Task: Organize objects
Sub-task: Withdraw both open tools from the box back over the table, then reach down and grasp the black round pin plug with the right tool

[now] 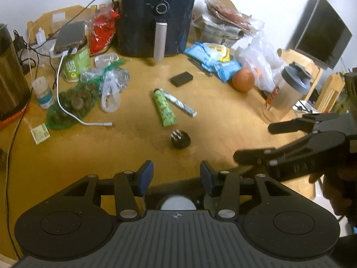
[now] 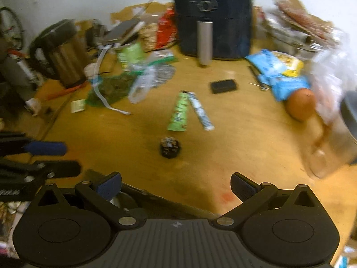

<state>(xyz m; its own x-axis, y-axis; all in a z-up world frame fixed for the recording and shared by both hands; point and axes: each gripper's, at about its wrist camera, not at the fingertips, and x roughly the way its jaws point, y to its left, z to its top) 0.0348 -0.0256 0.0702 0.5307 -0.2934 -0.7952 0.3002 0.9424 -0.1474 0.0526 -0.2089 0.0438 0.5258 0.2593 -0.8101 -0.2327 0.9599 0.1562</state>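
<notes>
I have both grippers hanging over the near edge of the wooden table (image 1: 223,116), each with nothing in it: the left gripper (image 1: 176,174) has its blue pads a moderate gap apart, and the right gripper (image 2: 176,186) stands wider, its pads well apart. The things to sort lie in the open middle: a green tube (image 1: 164,108) and a white tube (image 1: 179,103) touching at their far ends and splaying toward me, a small black round plug (image 1: 179,139) nearer, and a flat black box (image 1: 181,78) beyond them. Around that patch it is crowded. The air fryer (image 1: 156,15) stands at the back, a green net bag (image 1: 71,105) with a white cable (image 1: 67,102) across it on the left, blue packets (image 1: 212,60), an orange (image 1: 243,80) and a shaker bottle (image 1: 287,89) on the right.
</notes>
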